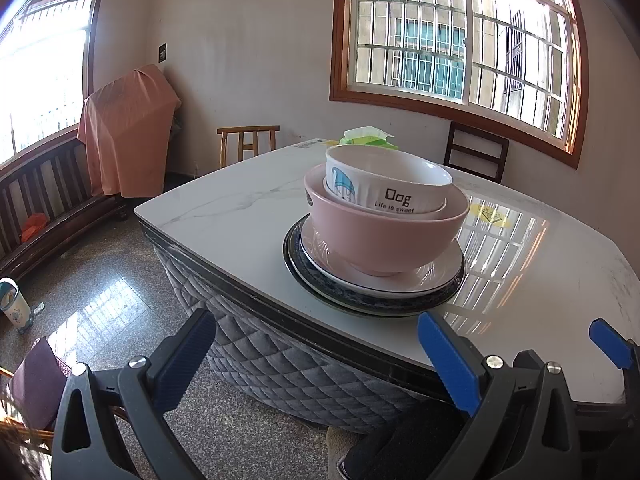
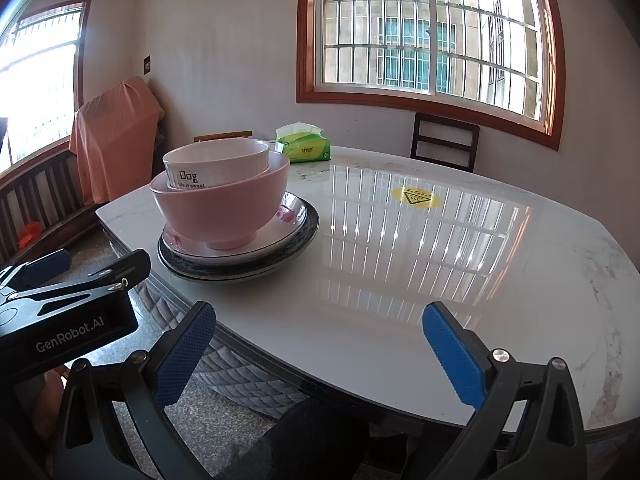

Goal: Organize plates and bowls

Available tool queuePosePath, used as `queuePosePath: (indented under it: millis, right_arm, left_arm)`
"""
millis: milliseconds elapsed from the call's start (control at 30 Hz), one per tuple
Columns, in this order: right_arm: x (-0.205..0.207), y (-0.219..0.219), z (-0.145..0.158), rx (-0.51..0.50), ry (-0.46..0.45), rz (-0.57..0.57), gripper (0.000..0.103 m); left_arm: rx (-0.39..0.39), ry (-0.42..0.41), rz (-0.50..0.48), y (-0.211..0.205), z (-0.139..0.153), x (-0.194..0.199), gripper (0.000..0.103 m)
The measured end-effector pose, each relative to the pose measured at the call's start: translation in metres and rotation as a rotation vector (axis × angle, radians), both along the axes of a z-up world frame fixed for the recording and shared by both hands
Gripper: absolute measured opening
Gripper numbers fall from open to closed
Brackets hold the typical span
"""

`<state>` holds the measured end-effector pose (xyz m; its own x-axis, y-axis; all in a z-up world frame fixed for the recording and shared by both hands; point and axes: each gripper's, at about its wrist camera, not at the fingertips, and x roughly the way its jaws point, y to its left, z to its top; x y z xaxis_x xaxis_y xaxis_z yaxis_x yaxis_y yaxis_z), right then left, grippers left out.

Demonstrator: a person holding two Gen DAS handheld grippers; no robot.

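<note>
A stack stands on the white marble table. A white bowl marked "Dog" sits in a pink bowl. The pink bowl rests on a white plate, which lies on a dark-rimmed plate. My left gripper is open and empty, held back from the table edge in front of the stack. My right gripper is open and empty over the near table edge, to the right of the stack.
A green tissue pack lies at the table's far side. A yellow warning sticker is on the tabletop. Chairs stand behind the table. A bench with an orange cloth lines the left wall.
</note>
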<state>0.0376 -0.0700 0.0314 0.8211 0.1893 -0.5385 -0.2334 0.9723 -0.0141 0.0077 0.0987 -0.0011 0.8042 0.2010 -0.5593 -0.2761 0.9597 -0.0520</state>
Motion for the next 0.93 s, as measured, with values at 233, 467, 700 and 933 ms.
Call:
queuePosePath:
  millis: [233,467,700,933]
  right_arm:
    - [0.0,0.0,0.0,-0.003,0.004,0.002,0.103]
    - [0.0,0.001,0.001,-0.005,0.005,0.001,0.103]
    - [0.0,0.0,0.001,-0.005,0.01,0.004,0.103]
    - [0.001,-0.007,0.001,-0.001,0.007,-0.013,0.103]
  left_arm:
    - [0.003,0.0,-0.001,0.0,0.0,0.0,0.103]
    - [0.019,0.009,-0.013,-0.002,0.0,0.003,0.103]
    - [0.115,-0.018,-0.004,-0.013,0.003,0.004,0.103]
    - [0.095,-0.025,-0.026,-0.015,0.009,0.001,0.103]
